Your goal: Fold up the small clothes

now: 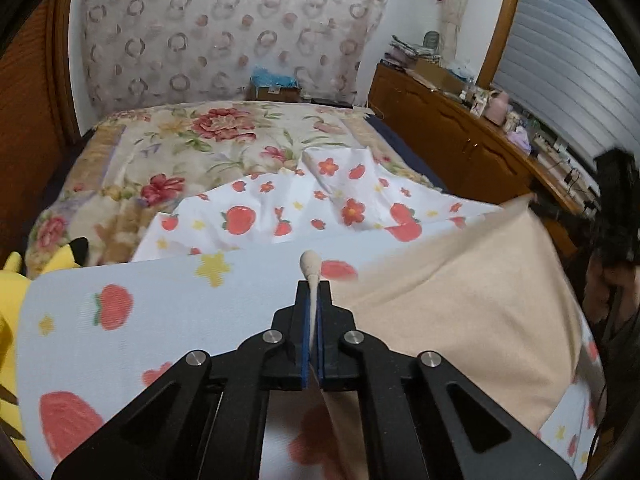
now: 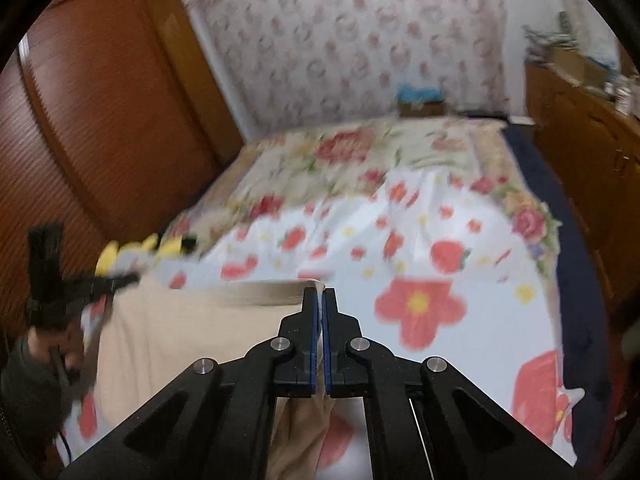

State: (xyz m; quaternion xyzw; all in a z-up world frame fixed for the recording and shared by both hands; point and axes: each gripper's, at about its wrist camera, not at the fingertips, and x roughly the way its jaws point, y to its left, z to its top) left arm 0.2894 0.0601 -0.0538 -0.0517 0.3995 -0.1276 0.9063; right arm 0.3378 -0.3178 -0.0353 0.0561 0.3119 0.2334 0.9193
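A bed is lying under a floral blanket and a strawberry-print sheet. At nine o'clock a yellow plush is sitting. At two o'clock a wooden dresser is carrying clutter; a box is standing at twelve.

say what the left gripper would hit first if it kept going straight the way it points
Probably the white fruit-print sheet on the bed, just past the beige cloth pinched in the left gripper; depth is hard to judge.
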